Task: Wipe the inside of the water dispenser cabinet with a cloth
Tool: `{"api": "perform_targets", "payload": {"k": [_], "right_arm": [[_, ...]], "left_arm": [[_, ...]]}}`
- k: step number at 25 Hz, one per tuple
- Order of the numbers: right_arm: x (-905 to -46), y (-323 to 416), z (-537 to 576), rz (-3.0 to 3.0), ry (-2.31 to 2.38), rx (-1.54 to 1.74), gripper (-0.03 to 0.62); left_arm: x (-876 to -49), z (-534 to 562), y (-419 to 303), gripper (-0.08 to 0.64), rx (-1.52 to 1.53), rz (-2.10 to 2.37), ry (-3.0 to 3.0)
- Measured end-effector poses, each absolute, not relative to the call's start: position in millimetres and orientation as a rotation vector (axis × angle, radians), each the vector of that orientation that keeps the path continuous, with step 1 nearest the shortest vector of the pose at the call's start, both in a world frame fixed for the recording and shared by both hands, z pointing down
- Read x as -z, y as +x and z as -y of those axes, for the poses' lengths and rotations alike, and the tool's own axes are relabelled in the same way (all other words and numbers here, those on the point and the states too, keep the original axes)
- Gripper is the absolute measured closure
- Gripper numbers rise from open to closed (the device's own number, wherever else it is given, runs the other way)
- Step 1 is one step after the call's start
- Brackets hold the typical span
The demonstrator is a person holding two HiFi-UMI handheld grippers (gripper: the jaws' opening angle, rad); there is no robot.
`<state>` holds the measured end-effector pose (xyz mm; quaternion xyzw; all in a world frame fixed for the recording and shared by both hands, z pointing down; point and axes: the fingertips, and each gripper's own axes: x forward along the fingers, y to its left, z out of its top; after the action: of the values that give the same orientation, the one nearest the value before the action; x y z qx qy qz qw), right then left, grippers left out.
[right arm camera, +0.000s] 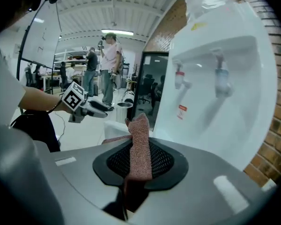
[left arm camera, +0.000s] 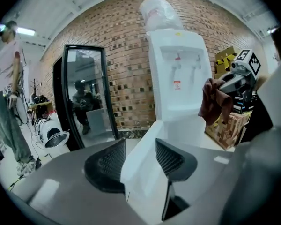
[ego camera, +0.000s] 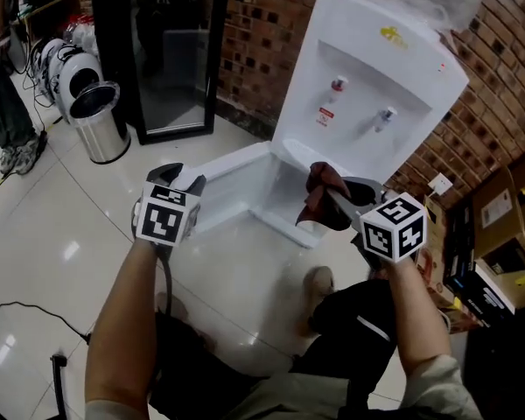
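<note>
- Right claw (right arm camera: 139, 142): jaws clamped on the reddish-brown cloth (ego camera: 320, 201), which hangs just in front of the open cabinet (ego camera: 284, 175).
- Left claw (left arm camera: 140, 150): jaws apart, with the edge of the white cabinet door (ego camera: 232, 182) between them; I cannot tell whether the pads touch it.
- Door stands swung out to the left.
- Cabinet is at the base of the water dispenser (ego camera: 367, 86), which stands against the brick wall (ego camera: 262, 33).
</note>
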<state>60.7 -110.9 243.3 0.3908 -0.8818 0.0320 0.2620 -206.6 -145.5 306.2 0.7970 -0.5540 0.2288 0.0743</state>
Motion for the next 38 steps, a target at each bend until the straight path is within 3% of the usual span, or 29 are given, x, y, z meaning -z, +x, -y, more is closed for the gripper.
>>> {"api": "perform_targets", "payload": {"k": [7, 20, 28, 38], "right_arm": [[-264.4, 33.4, 124.3, 2.598, 1.003, -0.177, 0.509], [-247.6, 36.7, 89.7, 2.659, 0.860, -0.196, 0.508], [-241.8, 58.8, 85.1, 2.667, 0.914, -0.224, 0.508], [-242.0, 75.1, 84.7, 2.664, 0.961, -0.267, 0.508]], "left_arm": [[-353.3, 148.9, -234.5, 0.281, -0.783, 1.602, 2.278], [-394.0, 157.7, -230.4, 0.233, -0.906, 1.548, 2.193], [-395.7, 141.3, -224.9, 0.235, -0.868, 1.465, 2.200], [-391.5, 102.5, -202.6, 0.313, -0.909, 1.258, 2.286]]}}
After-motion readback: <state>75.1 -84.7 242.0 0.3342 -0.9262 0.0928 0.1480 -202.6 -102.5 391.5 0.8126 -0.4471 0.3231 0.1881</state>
